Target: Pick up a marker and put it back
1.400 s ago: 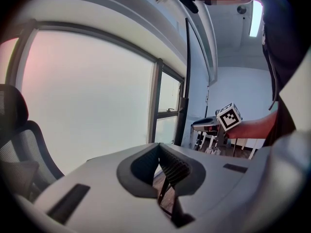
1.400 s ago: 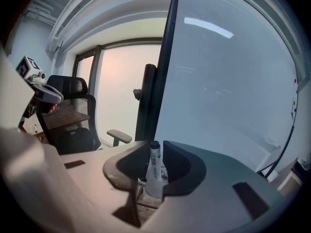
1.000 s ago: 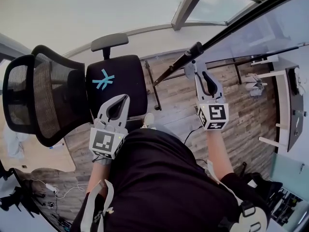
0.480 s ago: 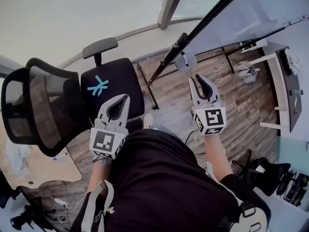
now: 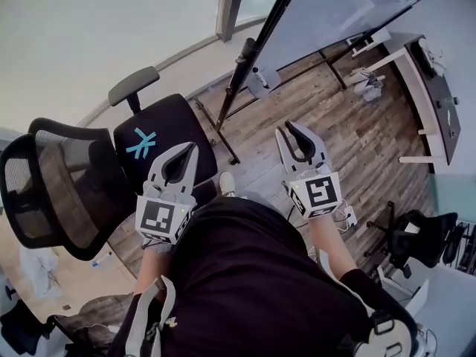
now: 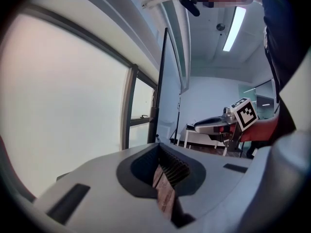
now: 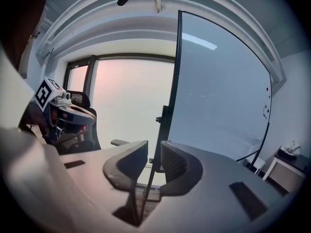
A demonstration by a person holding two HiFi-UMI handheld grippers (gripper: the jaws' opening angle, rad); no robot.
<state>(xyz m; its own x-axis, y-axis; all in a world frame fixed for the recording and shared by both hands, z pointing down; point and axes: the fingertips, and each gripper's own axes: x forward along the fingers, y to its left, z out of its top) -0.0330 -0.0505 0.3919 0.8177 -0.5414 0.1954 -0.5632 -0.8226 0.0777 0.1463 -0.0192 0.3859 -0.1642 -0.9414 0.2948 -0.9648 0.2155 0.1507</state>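
We cannot pick out the marker itself in any view. Our best guess is that it lies in the small pale tray (image 5: 259, 82) fixed low on the dark post (image 5: 245, 54) of the whiteboard (image 5: 349, 6), but the tray is too small for us to tell what it holds or which way a marker's long axis would run. The tray sits up and ahead of the right gripper (image 5: 287, 129), a little to its left and well apart from it, and the right gripper view looks straight at that post through its jaws. Those jaws stand slightly apart with nothing between them. The left gripper (image 5: 192, 149) is lower and further to the left, over the seat of the black office chair (image 5: 160, 136), with its jaws drawn together on nothing; only a sliver of the wooden floor (image 5: 349, 125) shows between the pads. We judge the right gripper the nearer one for any reach, which would go forward and slightly left towards the tray. With both grippers empty, we take the marker to be out of hand.
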